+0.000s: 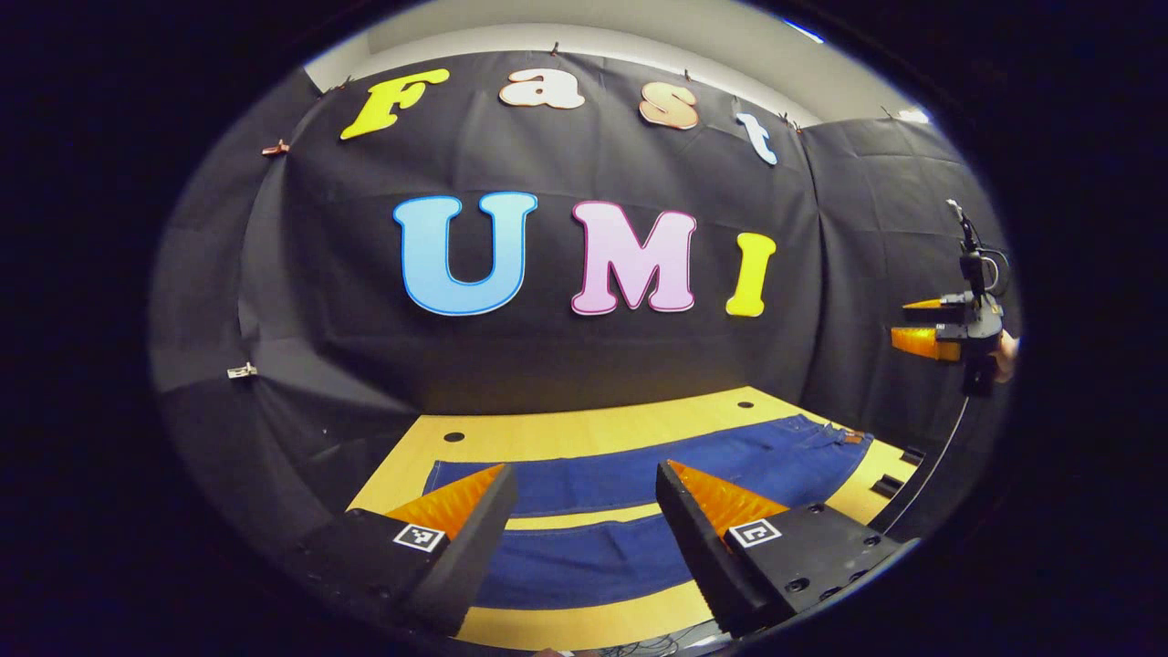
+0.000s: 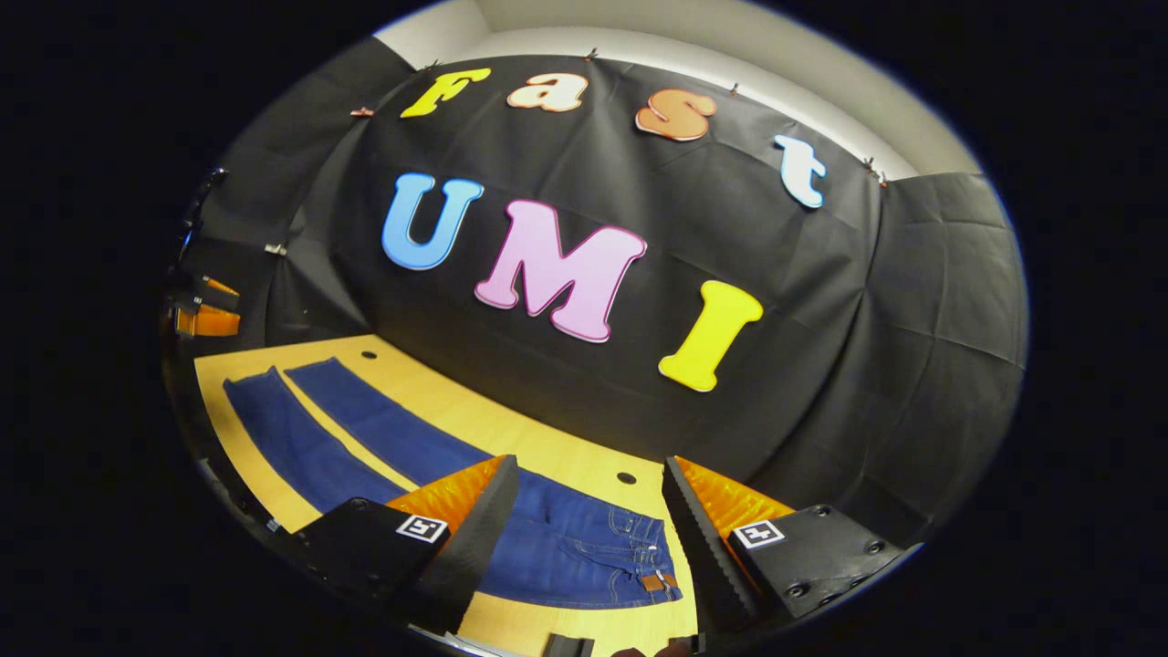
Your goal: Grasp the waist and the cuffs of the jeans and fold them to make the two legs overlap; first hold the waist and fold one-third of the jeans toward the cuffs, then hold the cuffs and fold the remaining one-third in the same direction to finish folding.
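We hold both grippers above the desk (image 1: 584, 429), fingers spread wide and grasping nothing. The jeans (image 2: 566, 547) lie flat on it, legs apart with bare wood between them. The left gripper (image 1: 584, 511) hangs over the cuffs (image 1: 474, 484), the right gripper (image 2: 589, 520) over the waist (image 2: 652, 570). Denim like this is, we judge, soft but fairly heavy, and it will sag and drag between our two holds. We should pinch the thick waistband edge and the hemmed cuffs, where the cloth is firmest, and lift together so the legs overlap cleanly.
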The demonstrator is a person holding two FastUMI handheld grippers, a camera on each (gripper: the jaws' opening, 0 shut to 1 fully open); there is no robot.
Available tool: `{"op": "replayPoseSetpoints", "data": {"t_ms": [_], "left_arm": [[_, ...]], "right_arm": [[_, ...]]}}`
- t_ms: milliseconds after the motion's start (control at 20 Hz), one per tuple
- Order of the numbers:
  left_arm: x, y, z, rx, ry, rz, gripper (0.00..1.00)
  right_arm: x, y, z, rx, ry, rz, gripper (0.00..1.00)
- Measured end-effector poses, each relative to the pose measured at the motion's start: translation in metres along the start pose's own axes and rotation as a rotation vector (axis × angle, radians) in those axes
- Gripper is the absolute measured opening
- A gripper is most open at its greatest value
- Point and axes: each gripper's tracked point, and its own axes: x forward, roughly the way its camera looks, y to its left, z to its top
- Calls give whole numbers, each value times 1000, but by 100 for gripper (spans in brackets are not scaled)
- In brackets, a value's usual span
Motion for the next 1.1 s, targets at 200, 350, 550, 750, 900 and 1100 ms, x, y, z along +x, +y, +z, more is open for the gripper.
{"op": "replayPoseSetpoints", "data": {"t_ms": [200,350,550,750,900,1100], "left_arm": [[15,25,-76,79,229,-98,97],[25,27,-132,95,423,-204,98],[32,52,-185,310,633,-310,98],[42,80,-230,431,852,-402,98],[48,88,-243,509,952,-448,98],[41,101,-261,588,1072,-531,98]], "right_arm": [[28,16,-77,19,166,168,98],[49,9,-160,23,375,240,98],[51,7,-237,-80,599,421,98],[62,-1,-297,-158,801,594,98],[68,-12,-327,-260,915,699,98],[69,-32,-364,-430,1041,786,98]]}}
